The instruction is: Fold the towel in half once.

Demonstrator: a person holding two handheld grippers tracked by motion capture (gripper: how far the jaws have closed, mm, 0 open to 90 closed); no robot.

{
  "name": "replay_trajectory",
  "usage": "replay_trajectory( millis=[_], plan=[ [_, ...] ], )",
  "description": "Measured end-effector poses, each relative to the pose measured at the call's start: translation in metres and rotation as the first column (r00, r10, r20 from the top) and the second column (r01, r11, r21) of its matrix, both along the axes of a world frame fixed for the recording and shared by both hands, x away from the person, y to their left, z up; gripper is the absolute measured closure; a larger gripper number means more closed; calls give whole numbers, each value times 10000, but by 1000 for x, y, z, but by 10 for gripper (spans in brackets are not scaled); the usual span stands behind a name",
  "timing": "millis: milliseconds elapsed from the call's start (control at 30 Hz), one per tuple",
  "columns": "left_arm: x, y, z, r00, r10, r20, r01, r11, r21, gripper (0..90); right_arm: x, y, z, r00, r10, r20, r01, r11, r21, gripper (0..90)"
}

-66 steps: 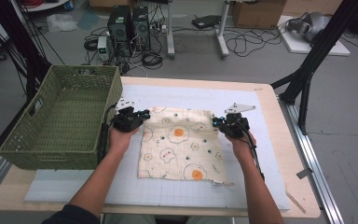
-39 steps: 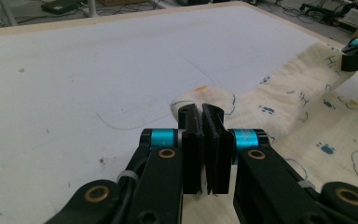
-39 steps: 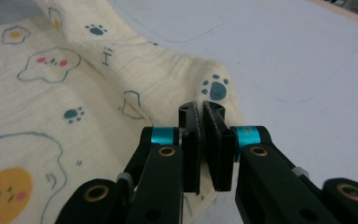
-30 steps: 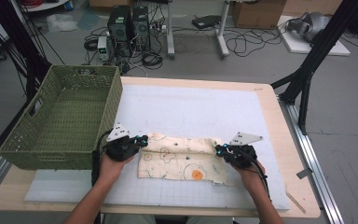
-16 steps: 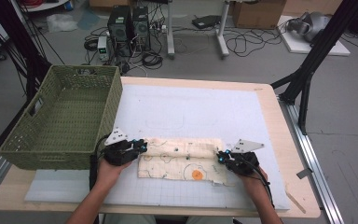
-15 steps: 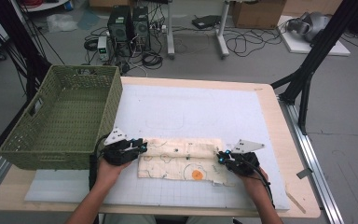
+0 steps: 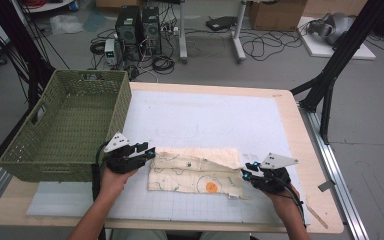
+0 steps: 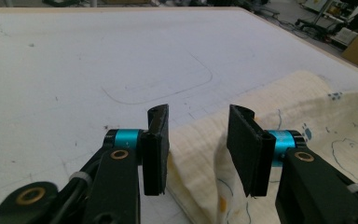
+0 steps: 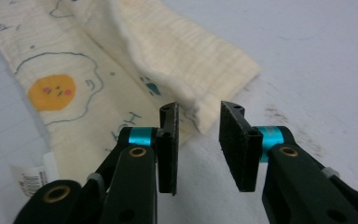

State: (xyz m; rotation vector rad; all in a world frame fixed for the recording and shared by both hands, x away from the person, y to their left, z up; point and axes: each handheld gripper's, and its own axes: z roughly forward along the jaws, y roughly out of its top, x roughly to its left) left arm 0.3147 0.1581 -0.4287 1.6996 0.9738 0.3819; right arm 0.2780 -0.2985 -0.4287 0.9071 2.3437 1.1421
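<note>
A cream cloth (image 7: 195, 170) printed with fried eggs lies folded in half, as a long strip, near the front of the white mat (image 7: 205, 115). My left gripper (image 7: 147, 154) is at the strip's left end. In the left gripper view its jaws have just been opening, and the left gripper (image 8: 199, 112) stands open with a loose fold of the cloth (image 8: 200, 163) between the pads. My right gripper (image 7: 245, 174) is at the right end. It has also just been opening; the right gripper (image 9: 200, 107) is open, and the cloth's folded corner (image 9: 205, 93) lies just beyond its fingertips.
A green woven basket (image 7: 65, 125) stands at the table's left, close behind my left hand. The cloth's white label (image 9: 28, 177) pokes out at its near edge. Black stand legs (image 7: 330, 75) rise beyond the table's right side.
Both hands pulled the cloth's far edge toward the front, folding it in half. Then both grippers opened and let the cloth go, and the right hand drew slightly to the right.
</note>
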Motion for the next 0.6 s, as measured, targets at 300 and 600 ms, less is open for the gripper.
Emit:
replay_trajectory(
  millis=[300, 600],
  plan=[
    [1, 1, 1, 10000, 40, 9, -40, 10000, 39, 583, 2, -7, 1, 9973, -715, 162, 709, 9968, 372, 619],
    [8, -12, -13, 9979, -38, -643, 109, 9939, 1100, 531, 15, 12, -6, 9899, -1416, 13, 1414, 9890, 435, 465]
  ],
)
